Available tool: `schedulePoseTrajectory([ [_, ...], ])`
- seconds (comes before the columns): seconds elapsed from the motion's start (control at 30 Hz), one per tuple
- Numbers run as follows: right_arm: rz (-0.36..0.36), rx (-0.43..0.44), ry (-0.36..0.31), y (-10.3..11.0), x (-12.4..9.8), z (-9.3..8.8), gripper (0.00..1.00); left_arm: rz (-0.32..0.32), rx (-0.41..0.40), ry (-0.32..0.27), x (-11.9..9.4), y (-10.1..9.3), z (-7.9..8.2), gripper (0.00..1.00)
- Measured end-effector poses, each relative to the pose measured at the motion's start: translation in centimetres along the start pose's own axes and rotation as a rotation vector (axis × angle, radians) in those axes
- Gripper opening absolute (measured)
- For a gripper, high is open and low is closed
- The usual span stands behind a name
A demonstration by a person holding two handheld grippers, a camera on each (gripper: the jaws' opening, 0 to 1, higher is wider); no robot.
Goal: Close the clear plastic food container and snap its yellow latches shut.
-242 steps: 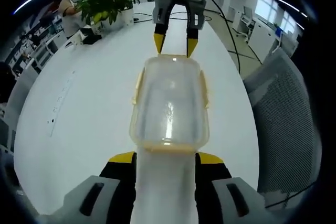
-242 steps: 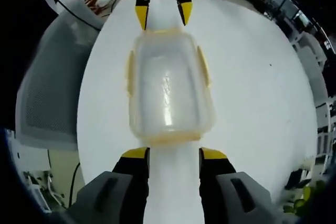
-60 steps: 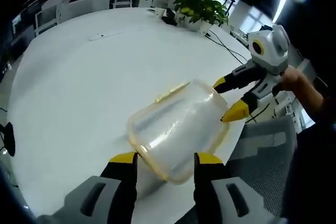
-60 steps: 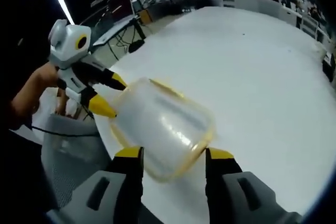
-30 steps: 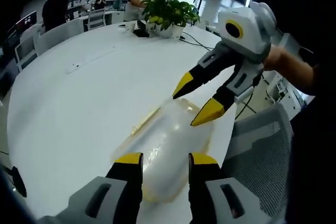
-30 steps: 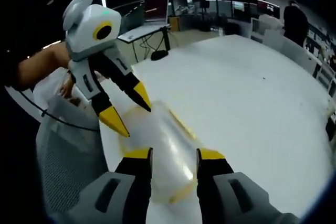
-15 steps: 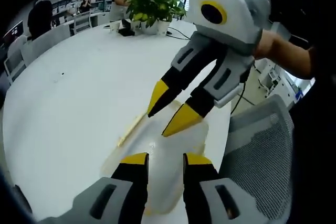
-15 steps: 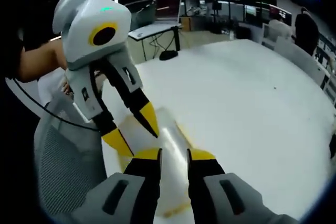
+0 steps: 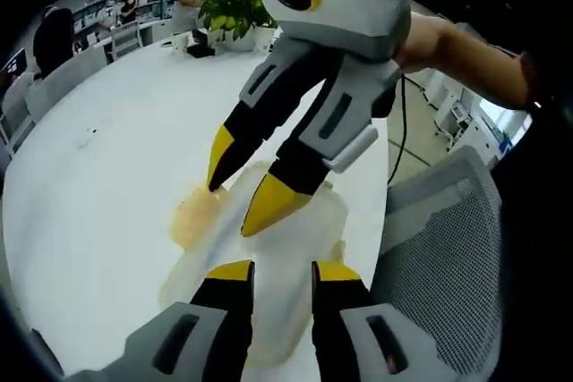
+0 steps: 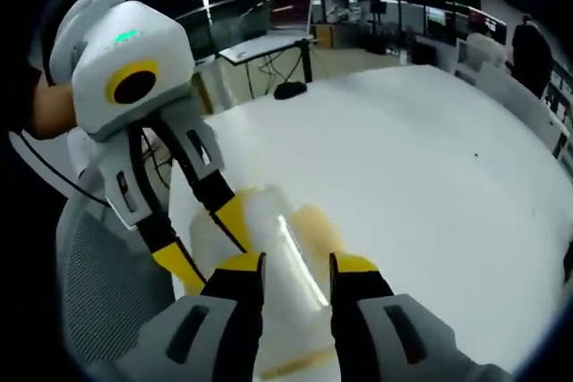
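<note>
Both grippers, left (image 9: 275,272) and right (image 10: 292,264), straddle the container (image 9: 295,248), jaws parted; chair (image 9: 448,248) beside; plant (image 9: 231,8) beyond.

Your left gripper view looks down along its jaws, close over the container (image 9: 269,248) near the white table's (image 9: 98,194) edge, facing the plant (image 9: 235,6). Your right gripper view faces roughly opposite (toward the monitors), equally close. Both share the container (image 10: 269,257) and table (image 10: 430,167).
</note>
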State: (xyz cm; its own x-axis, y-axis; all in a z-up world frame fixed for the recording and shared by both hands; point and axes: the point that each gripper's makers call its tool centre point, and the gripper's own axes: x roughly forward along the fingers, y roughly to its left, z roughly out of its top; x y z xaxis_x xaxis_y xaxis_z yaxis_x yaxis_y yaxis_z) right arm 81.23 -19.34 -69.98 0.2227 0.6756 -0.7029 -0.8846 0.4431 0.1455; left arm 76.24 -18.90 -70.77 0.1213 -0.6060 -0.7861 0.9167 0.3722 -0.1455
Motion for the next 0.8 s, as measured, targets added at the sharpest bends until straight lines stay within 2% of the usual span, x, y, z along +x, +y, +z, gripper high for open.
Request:
schedulePoseTrajectory([
  [0.37, 0.061, -0.027, 0.054, -0.5, 0.6, -0.4, 0.36, -0.006, 0.046, 0.010, -0.3, -1.4, -0.7, 0.21],
  [0.6, 0.134, -0.017, 0.094, 0.0, 1.0, -1.0, 0.37, 0.007, 0.085, 0.008, -0.3, -1.9, -1.1, 0.24],
  [0.67, 0.152, -0.016, 0.107, 0.0, 1.2, -1.2, 0.37, 0.015, 0.108, 0.005, -0.3, -2.0, -1.1, 0.25],
  [0.8, 0.181, -0.027, 0.127, 0.1, 1.4, -1.1, 0.37, 0.033, 0.222, 0.010, -0.3, -2.2, -1.3, 0.26],
])
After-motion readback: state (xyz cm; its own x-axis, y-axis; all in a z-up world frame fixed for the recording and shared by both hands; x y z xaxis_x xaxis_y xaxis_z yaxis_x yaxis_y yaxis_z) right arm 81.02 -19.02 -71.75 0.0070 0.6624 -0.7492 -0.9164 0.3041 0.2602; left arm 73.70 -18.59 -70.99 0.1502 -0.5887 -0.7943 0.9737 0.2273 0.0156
